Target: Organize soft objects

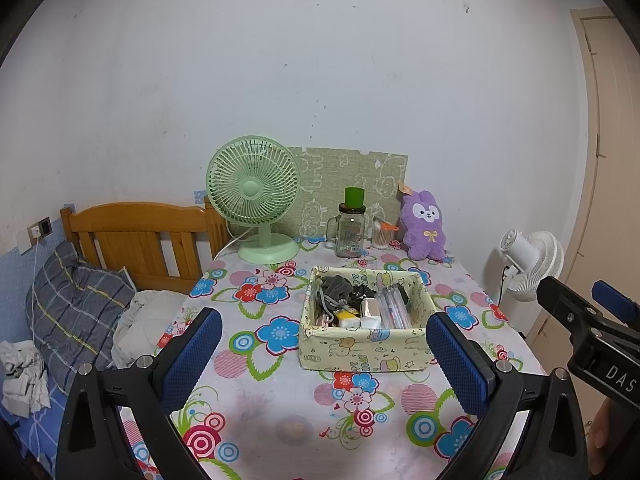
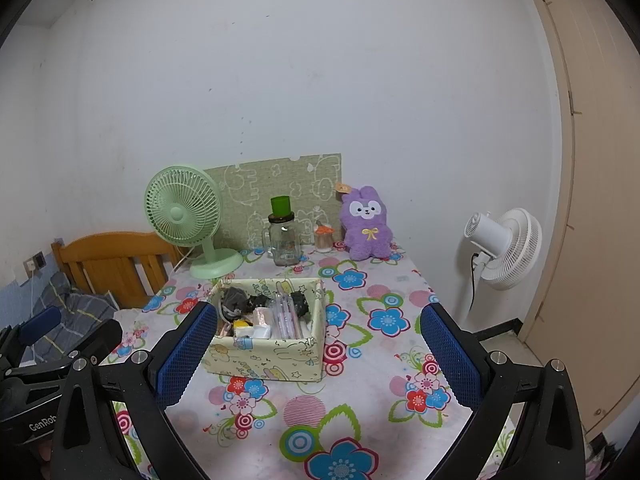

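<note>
A purple plush rabbit [image 1: 425, 226] sits upright at the table's far right against a green mat; it also shows in the right wrist view [image 2: 366, 230]. A pale fabric box [image 1: 366, 320] stands mid-table, holding a grey soft item [image 1: 334, 286], pens and small things; the box also shows in the right wrist view [image 2: 266, 330]. My left gripper [image 1: 324, 356] is open and empty, above the near table, short of the box. My right gripper [image 2: 320, 350] is open and empty, near the box's right front.
A green desk fan [image 1: 254, 196], a glass jar with a green cup on top [image 1: 351, 232] and a small toothpick jar [image 1: 382, 234] stand at the back. A wooden bed with a plaid pillow [image 1: 76, 300] is left. A white floor fan [image 2: 504, 248] and door are right.
</note>
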`<state>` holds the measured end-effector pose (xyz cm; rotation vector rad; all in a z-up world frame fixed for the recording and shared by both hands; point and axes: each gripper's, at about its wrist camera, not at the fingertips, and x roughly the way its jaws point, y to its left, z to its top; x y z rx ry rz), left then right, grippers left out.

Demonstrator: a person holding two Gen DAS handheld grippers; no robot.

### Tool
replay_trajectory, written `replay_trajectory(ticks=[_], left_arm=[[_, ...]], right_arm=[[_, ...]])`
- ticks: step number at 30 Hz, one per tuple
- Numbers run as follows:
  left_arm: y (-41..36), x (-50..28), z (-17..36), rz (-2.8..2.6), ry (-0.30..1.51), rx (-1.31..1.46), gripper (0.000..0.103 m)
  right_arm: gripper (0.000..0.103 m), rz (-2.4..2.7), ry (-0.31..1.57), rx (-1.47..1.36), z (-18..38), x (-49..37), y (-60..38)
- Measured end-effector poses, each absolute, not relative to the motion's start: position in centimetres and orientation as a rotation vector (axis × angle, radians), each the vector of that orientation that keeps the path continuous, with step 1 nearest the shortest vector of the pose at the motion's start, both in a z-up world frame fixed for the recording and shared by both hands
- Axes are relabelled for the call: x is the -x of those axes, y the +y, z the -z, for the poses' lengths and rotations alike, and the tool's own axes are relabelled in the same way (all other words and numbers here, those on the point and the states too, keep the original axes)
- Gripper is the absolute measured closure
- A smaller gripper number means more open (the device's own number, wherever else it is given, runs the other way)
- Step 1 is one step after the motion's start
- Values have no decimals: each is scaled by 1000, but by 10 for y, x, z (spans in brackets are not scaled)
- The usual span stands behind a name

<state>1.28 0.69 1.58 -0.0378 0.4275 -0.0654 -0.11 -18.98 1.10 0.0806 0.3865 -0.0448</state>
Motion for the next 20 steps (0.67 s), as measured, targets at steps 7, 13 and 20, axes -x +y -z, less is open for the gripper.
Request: replay_trajectory(ticks=[7,13,20], left_arm=[[8,-13,-16,66,427,39,0],[7,-12,-16,66,426,35,0],[6,-12,-15,66,429,36,0]], right_arm=[[1,45,385,-79,-11,2,-190],[1,45,387,-80,-11,2,-190],[1,46,389,-81,-11,1,-190]])
